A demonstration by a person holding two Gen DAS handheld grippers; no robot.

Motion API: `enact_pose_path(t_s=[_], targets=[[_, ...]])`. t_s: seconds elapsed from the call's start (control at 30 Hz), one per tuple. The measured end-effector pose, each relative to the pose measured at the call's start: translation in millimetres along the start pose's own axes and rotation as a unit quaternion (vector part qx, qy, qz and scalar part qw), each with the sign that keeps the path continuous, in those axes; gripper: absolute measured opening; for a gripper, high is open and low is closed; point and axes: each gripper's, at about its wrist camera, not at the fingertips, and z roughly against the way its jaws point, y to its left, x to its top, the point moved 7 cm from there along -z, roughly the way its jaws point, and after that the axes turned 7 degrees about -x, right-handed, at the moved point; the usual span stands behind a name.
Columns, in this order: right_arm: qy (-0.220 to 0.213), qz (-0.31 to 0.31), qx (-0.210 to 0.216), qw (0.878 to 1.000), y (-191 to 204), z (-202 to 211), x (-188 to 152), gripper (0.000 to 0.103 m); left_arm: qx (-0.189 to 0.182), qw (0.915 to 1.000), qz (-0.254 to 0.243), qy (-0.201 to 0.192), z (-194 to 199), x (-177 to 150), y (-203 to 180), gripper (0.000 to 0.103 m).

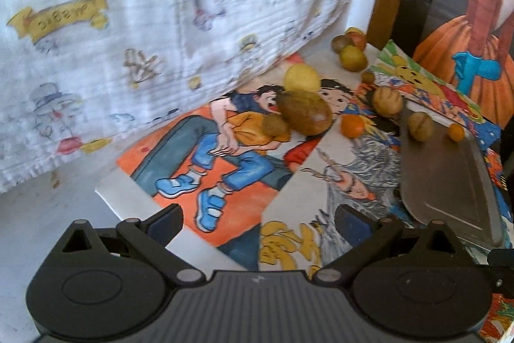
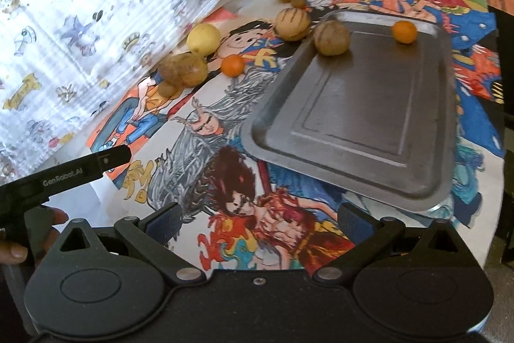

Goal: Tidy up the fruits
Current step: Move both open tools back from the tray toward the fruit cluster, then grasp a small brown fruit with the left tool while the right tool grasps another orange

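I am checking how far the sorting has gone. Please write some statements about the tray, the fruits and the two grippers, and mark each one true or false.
1. The tray holds two fruits. True: a brown fruit and a small orange one.
2. The right gripper is shut on a fruit. False: it is open and holds nothing.
3. Most fruits lie off the tray. True.
4. The left gripper is shut. False: it is open.
5. The yellow fruit is on the tray. False: it lies on the drawings, left of the tray.
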Motion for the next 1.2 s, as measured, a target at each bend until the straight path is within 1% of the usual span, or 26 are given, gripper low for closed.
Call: enact_pose_path(t_s=[0.07,0.13,0.23,0.33,0.4,0.5,0.6,0.67,0.7,0.83,0.97,1.07,1.2], targets=[[0.000,0.011,0.005,1.000,7,-3,5,0.102,0.003,1.0000,0.007,0.001,-3,2,5,0.102],[-0.008,0.027,0.011,1.000,15,-3,14,0.102,0.005,0.9997,0.020,-0.008,-4,5,10,0.102],[-0.034,0.061,0.020,0.997,32,1,36,0.102,-0.003,0.9985,0.047,-0.029,-2,14,18,0.102],[-0.073,0.096,0.032,0.992,47,9,61,0.102,-0.005,0.9973,0.054,-0.050,-1,23,24,0.102],[-0.102,0.128,0.042,0.986,56,13,79,0.102,-0.001,0.9975,0.040,-0.059,-2,29,25,0.102],[-0.145,0.184,0.037,0.972,66,15,101,0.102,0.004,0.9976,0.003,-0.069,-6,36,23,0.102],[-0.165,0.231,0.030,0.958,71,7,117,0.102,0.014,0.9960,-0.037,-0.081,-13,42,20,0.102],[-0.163,0.252,0.024,0.954,71,-4,121,0.102,0.014,0.9950,-0.057,-0.081,-19,45,17,0.102],[-0.156,0.258,0.021,0.953,71,-14,124,0.102,0.014,0.9947,-0.066,-0.078,-24,47,16,0.102],[-0.127,0.255,0.013,0.958,67,-49,128,0.102,0.019,0.9937,-0.093,-0.059,-45,52,14,0.102],[-0.110,0.268,0.001,0.957,63,-78,126,0.101,0.017,0.9908,-0.127,-0.043,-67,52,10,0.102],[-0.101,0.273,0.006,0.957,62,-94,125,0.096,0.012,0.9886,-0.145,-0.038,-80,50,8,0.102],[-0.097,0.272,0.014,0.957,62,-112,126,0.088,-0.001,0.9874,-0.154,-0.035,-93,52,7,0.099]])
